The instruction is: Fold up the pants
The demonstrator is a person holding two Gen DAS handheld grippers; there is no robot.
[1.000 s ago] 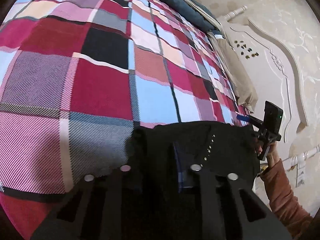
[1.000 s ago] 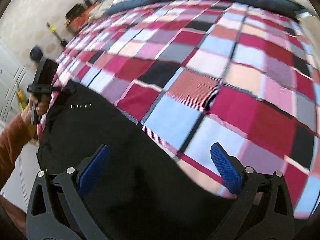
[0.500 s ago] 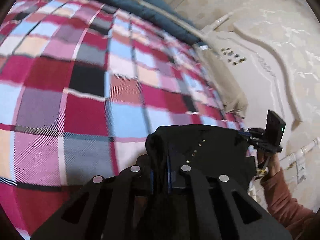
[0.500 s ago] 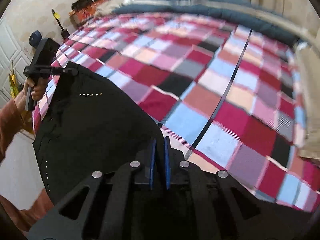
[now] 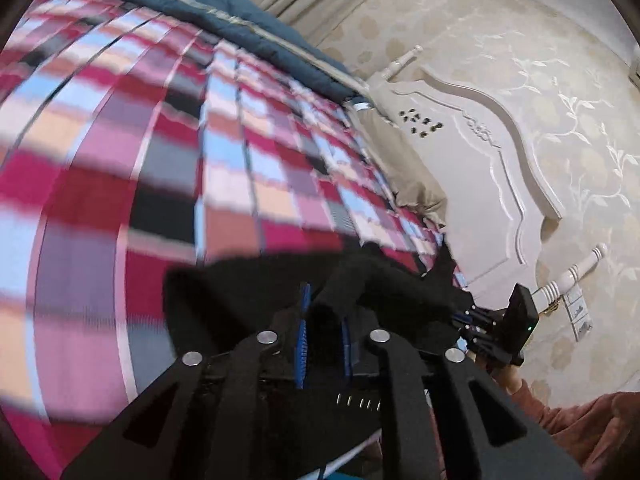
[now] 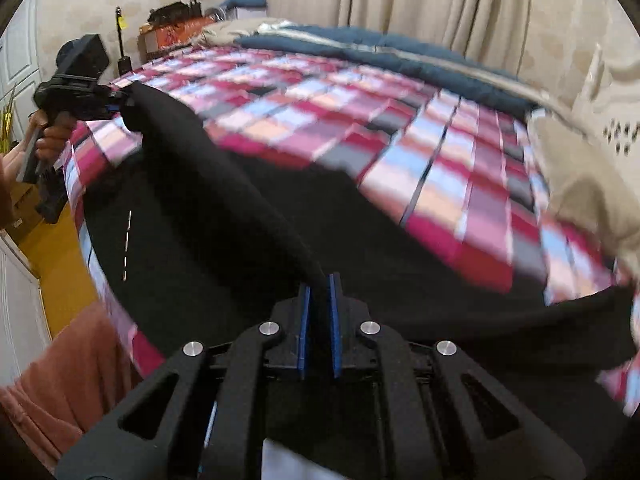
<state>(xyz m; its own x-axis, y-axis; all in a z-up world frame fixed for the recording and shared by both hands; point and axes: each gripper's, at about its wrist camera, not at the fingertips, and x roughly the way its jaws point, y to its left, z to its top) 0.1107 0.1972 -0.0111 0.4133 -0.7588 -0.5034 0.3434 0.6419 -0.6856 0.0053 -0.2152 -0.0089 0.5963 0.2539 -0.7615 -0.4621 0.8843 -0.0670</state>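
Two tools are in play, both clamped on the black pants (image 6: 224, 216). Left tool (image 5: 324, 328): blue pads (image 5: 304, 336) narrow, a fold of black cloth bunched between them; its jaws have just been easing apart slightly, cloth between them throughout. Right tool (image 6: 318, 312): pads nearly together, pinching a taut ridge of the same cloth; its jaws have just closed from wide onto the pants. In the right wrist view that ridge runs from the right tool up and left to the left tool (image 6: 116, 102), held in a hand (image 6: 54, 136) at the bed's edge, so the edge between the two tools is lifted off the bed. The rest of the pants lies spread on the plaid bedspread (image 6: 360, 120), near the bed's near edge, with a short row of pale studs (image 6: 127, 240) showing on the flat part. In the left wrist view the right tool (image 5: 472, 320) sits just right of the raised cloth, beside the white headboard (image 5: 480, 168). Rust-coloured sleeve (image 5: 568, 428) lower right. Dark blue quilt (image 6: 380, 52) lies across the far side of the bed, curtains (image 6: 420, 4) behind. Heavy motion blur on the bedspread in both views.
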